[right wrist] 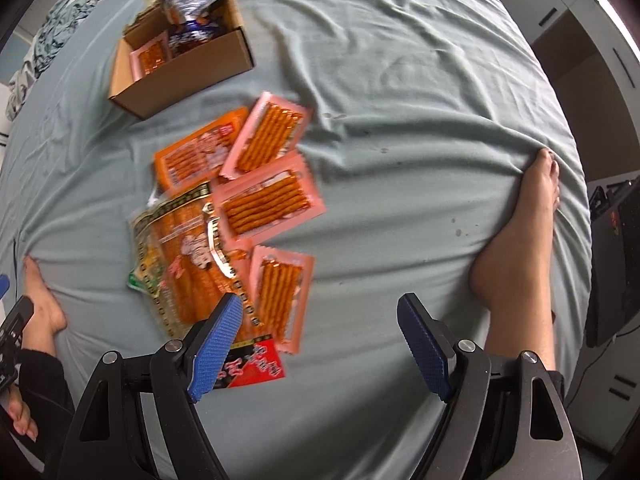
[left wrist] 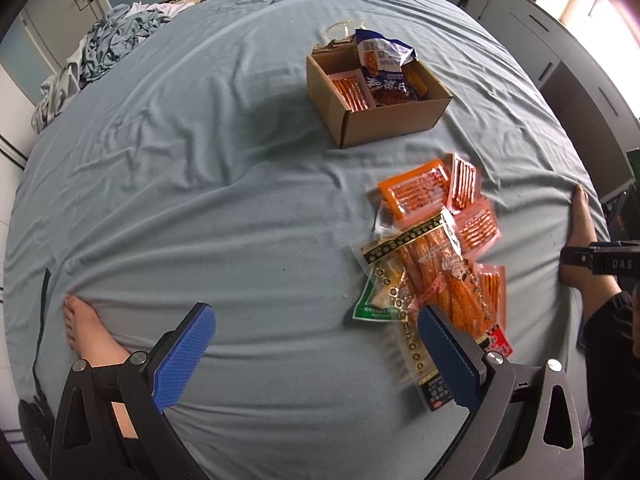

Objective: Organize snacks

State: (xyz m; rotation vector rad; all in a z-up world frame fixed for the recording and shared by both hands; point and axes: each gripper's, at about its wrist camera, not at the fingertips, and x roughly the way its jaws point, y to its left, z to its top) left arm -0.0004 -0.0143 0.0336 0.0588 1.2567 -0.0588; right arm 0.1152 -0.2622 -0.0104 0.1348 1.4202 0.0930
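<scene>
The loose snack packets (right wrist: 224, 216) lie in an overlapping pile on the bed (right wrist: 400, 120), toward its near edge, with the cardboard box (left wrist: 376, 96), already partly filled, farther up the bed beyond them. The pile sits ahead and to the left of the right tool (right wrist: 320, 320), whose left finger overlaps the long packet (right wrist: 188, 256), and to the right of the left tool (left wrist: 316, 332); I judge the right one slightly nearer. Both tools stand apart and hold nothing, and the long packet's axis runs roughly from near edge to far.
</scene>
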